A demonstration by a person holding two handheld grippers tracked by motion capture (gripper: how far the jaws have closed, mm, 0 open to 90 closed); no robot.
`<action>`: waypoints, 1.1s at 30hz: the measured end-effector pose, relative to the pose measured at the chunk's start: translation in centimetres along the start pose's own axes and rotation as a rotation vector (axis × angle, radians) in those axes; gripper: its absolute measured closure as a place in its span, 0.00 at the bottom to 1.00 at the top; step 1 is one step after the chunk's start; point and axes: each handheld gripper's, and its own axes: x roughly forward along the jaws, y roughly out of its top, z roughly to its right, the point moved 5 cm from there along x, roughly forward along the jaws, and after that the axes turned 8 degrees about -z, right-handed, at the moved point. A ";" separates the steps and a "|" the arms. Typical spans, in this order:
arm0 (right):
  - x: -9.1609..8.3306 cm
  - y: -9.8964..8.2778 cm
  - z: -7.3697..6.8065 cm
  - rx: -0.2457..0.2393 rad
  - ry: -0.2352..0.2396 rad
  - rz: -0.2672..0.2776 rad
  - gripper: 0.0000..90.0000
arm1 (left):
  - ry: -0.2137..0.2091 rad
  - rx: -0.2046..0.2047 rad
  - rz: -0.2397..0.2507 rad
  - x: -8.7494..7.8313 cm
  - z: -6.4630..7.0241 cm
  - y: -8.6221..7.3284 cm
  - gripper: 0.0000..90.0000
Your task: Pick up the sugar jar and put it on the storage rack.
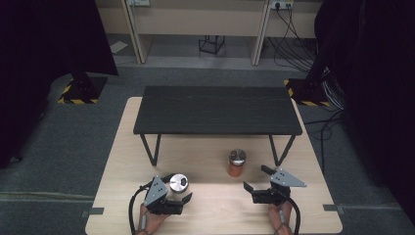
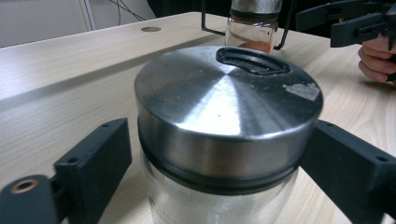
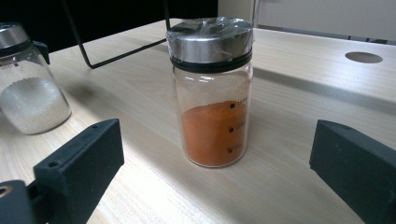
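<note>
The left gripper point(image 1: 177, 191) is straddling the upright clear glass shaker jar of white grains point(image 2: 219, 140) near the front-left corner of the pale wooden tabletop point(image 1: 210, 205); its jaws, spread, are flanking the steel lid, one visibly clear of it. The right gripper point(image 1: 254, 178), spread wide and empty, is facing the orange-powder glass jar point(image 3: 212, 107) standing just beyond it, toward the black metal rack point(image 1: 218, 110).

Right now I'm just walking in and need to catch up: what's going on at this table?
A person holds a gripper in each hand at a wooden table. The left gripper has its jaws around a jar of white grains, just under the steel lid; one jaw looks to touch it, the other stands just clear. The right gripper is open, with a jar of orange powder standing ahead of its jaws, untouched. A low black stand sits behind.
</note>
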 end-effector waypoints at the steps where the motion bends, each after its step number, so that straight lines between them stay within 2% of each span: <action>1: 0.0 0.0 0.0 -0.001 0.000 0.000 0.03 | 0.000 0.001 -0.004 0.1 0.0 0.0 0.14; 13: 0.0 0.0 0.0 0.001 0.005 0.001 0.03 | 0.016 0.027 -0.035 0.5 0.2 0.1 0.34; 24: 0.1 0.0 0.0 -0.003 0.007 -0.001 0.03 | 0.017 0.023 -0.036 0.5 0.1 0.2 0.35; 27: 0.1 0.0 0.0 -0.003 0.008 -0.001 0.03 | 0.013 0.008 -0.035 0.4 0.0 0.3 0.35; 33: 0.1 0.0 0.0 -0.004 0.006 -0.003 0.03 | 0.009 -0.004 -0.008 -0.6 0.1 1.2 0.35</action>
